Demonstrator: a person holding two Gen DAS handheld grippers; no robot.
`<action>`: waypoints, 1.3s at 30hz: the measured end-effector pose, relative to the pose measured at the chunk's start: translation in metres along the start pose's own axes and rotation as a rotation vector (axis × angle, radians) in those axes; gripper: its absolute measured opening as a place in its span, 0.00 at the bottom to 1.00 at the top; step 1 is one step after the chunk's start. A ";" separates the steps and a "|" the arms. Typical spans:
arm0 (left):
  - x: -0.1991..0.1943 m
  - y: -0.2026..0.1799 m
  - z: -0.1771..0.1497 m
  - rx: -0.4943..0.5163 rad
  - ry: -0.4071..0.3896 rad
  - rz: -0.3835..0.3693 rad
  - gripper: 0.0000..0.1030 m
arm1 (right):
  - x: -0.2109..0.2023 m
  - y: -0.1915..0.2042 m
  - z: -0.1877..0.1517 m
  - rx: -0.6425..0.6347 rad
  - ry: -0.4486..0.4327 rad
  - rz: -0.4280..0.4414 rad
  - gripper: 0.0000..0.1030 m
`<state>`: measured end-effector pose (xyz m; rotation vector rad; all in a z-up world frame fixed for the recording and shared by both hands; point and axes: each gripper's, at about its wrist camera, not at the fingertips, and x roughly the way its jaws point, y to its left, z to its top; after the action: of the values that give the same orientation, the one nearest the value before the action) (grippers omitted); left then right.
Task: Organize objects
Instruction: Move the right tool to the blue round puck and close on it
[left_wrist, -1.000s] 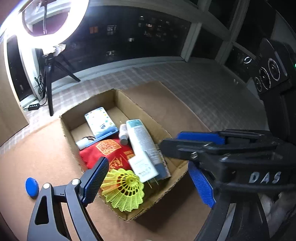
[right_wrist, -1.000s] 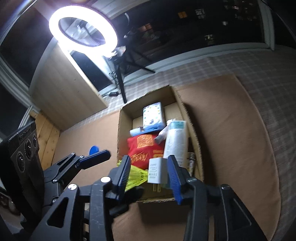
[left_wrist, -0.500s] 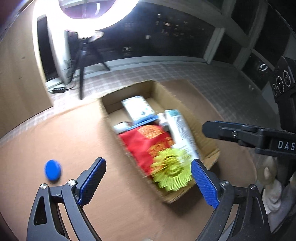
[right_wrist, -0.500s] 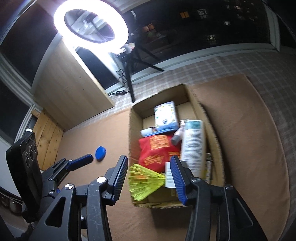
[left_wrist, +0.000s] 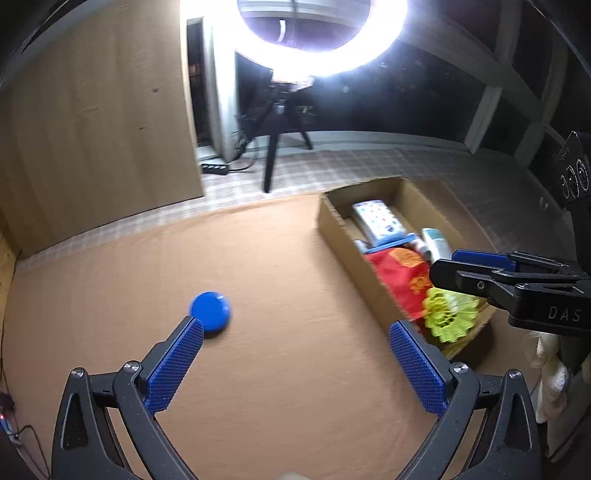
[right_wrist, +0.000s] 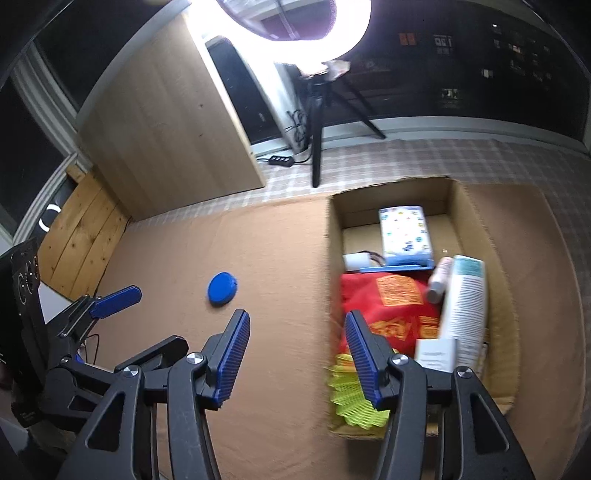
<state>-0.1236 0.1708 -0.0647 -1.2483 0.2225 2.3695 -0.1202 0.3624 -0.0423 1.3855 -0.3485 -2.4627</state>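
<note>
I'm holding my left gripper (left_wrist: 295, 354) spread wide and empty, jaws just opening, blue disc (left_wrist: 210, 311) at eleven o'clock; my right gripper (right_wrist: 297, 354), also opening, grips nothing beside the cardboard box (right_wrist: 334, 236).

A dim room at night, lit by a bright ring light (left_wrist: 317, 55) on a black tripod (left_wrist: 275, 147). Behind it, large dark windows (right_wrist: 480, 62) show small lit windows of distant buildings. A pale wooden panel (left_wrist: 96, 140) stands at the left. The floor has a pale checked pattern (right_wrist: 443, 158), partly covered by a brown mat (left_wrist: 277, 369). A black power strip (right_wrist: 280, 160) lies near the tripod.
</note>
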 end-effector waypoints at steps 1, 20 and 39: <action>-0.001 0.007 -0.002 -0.012 0.001 0.008 0.99 | 0.003 0.003 0.000 -0.002 0.003 0.000 0.50; 0.056 0.137 -0.040 -0.284 0.181 0.026 0.99 | 0.091 0.065 0.018 -0.016 0.067 0.021 0.56; 0.118 0.130 -0.024 -0.197 0.242 -0.009 0.86 | 0.179 0.071 0.029 0.107 0.281 0.126 0.45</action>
<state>-0.2231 0.0844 -0.1833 -1.6260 0.0576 2.2737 -0.2236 0.2326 -0.1442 1.6719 -0.4907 -2.1395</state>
